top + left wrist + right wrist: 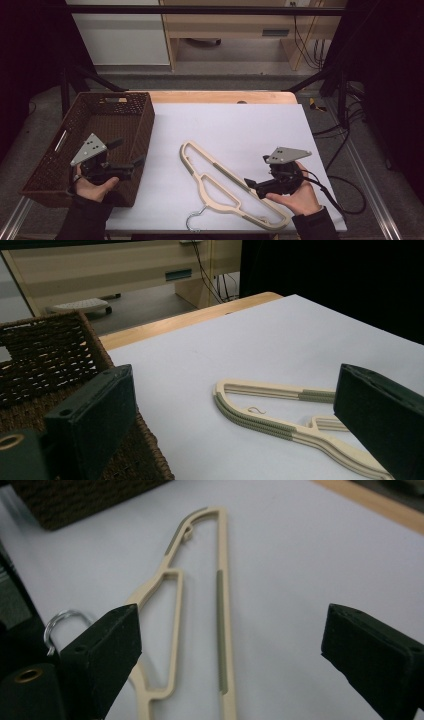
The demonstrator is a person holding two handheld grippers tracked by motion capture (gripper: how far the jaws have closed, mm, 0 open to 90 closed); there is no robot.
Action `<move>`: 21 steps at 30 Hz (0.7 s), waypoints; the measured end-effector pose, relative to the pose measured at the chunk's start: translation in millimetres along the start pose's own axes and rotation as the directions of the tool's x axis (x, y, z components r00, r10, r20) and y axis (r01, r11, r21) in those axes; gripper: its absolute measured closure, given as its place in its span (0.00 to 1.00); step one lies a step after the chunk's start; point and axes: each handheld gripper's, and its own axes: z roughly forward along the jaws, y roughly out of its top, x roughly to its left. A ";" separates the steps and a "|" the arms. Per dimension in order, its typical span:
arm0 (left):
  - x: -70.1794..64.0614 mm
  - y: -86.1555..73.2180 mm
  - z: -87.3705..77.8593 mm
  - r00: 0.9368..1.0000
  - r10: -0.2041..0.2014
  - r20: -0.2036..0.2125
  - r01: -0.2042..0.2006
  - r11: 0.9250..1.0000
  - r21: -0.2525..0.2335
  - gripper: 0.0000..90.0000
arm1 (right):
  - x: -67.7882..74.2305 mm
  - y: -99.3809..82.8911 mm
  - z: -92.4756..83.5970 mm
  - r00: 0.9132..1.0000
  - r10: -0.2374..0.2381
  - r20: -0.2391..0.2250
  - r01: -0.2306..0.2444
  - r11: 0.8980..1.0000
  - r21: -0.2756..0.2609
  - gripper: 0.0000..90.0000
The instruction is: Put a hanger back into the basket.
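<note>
Hanger (175,605) lower end cut off by right gripper view's bottom edge, metal hook (62,622) partly behind claw pad

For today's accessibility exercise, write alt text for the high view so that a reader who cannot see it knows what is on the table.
A cream clothes hanger with a metal hook lies flat on a white table, with a dark woven basket at the table's left edge. A person's hands hold the left gripper over the basket and the right gripper at the hanger, both open and empty.
</note>
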 end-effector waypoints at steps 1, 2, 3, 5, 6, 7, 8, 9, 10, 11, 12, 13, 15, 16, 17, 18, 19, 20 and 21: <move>-0.3 0.0 0.3 1.000 0.002 0.001 -0.002 1.000 0.002 0.04 | 5.5 -0.2 3.1 1.000 -0.015 -0.009 0.015 0.999 0.038 0.11; -1.2 -0.3 1.1 1.000 0.004 0.002 -0.004 1.000 0.004 0.04 | 11.1 -1.0 6.9 0.999 -0.030 -0.017 0.032 0.996 0.086 0.12; -1.9 -0.4 2.0 1.000 0.007 0.005 -0.007 1.000 0.007 0.04 | 12.7 -1.7 8.4 0.999 -0.042 -0.021 0.044 0.993 0.107 0.13; -2.5 -0.7 2.7 1.000 0.007 0.006 -0.008 1.000 0.009 0.04 | 15.1 -2.5 10.4 0.998 -0.049 -0.032 0.052 0.990 0.131 0.14; -3.2 -0.9 3.4 1.000 0.008 0.007 -0.008 1.000 0.011 0.03 | 19.1 -4.9 14.5 0.997 -0.062 -0.047 0.070 0.981 0.182 0.15; -3.2 -0.9 3.4 1.000 0.008 0.007 -0.008 1.000 0.011 0.04 | 19.1 -4.9 14.5 0.997 -0.062 -0.047 0.070 0.981 0.182 0.15; -3.6 -1.1 3.9 1.000 0.009 0.009 -0.009 1.000 0.013 0.04 | 23.8 -8.1 19.0 0.996 -0.068 -0.050 0.078 0.968 0.240 0.18; -4.5 -1.2 4.8 1.000 0.011 0.011 -0.011 1.000 0.015 0.04 | 25.3 -9.0 20.6 0.996 -0.068 -0.059 0.081 0.963 0.256 0.19; -4.5 -1.2 4.8 1.000 0.011 0.011 -0.011 1.000 0.015 0.04 | 27.7 -10.6 23.3 0.994 -0.076 -0.075 0.094 0.957 0.274 0.20; -5.4 -1.5 5.6 1.000 0.012 0.013 -0.012 1.000 0.018 0.04 | 29.1 -11.6 24.9 0.993 -0.076 -0.088 0.098 0.953 0.285 0.21; -5.4 -1.5 5.6 1.000 0.012 0.013 -0.012 1.000 0.018 0.04 | 31.6 -12.4 27.0 0.992 -0.068 -0.102 0.097 0.947 0.307 0.22; -5.9 -1.5 6.0 1.000 0.014 0.015 -0.014 1.000 0.019 0.04 | 31.6 -12.4 27.0 0.992 -0.068 -0.102 0.097 0.947 0.307 0.22; -7.0 -1.7 6.9 1.000 0.017 0.019 -0.017 1.000 0.022 0.04 | 34.8 -14.6 31.5 0.990 -0.073 -0.119 0.110 0.934 0.341 0.24; -7.6 -1.8 7.3 1.000 0.018 0.019 -0.019 1.000 0.024 0.04 | 36.2 -15.9 33.9 0.990 -0.079 -0.118 0.117 0.924 0.364 0.25; -8.4 -1.9 7.7 1.000 0.016 0.021 -0.016 1.000 0.025 0.04 | 37.5 -16.9 35.8 0.989 -0.078 -0.122 0.119 0.918 0.377 0.26; -9.3 -2.0 8.7 0.999 0.022 0.024 -0.022 0.999 0.027 0.04 | 39.6 -18.8 39.4 0.988 -0.082 -0.130 0.127 0.910 0.395 0.28; -10.1 -2.1 9.2 0.999 0.023 0.026 -0.023 0.999 0.029 0.04 | 40.4 -19.6 40.9 0.987 -0.087 -0.135 0.135 0.906 0.400 0.29; -10.1 -2.1 9.2 0.999 0.023 0.026 -0.023 0.999 0.029 0.04 | 41.9 -20.3 42.5 0.986 -0.085 -0.143 0.136 0.904 0.404 0.30; -11.5 -2.3 10.1 0.999 0.023 0.030 -0.024 0.999 0.033 0.04 | 42.7 -21.0 43.9 0.984 -0.086 -0.153 0.143 0.900 0.412 0.31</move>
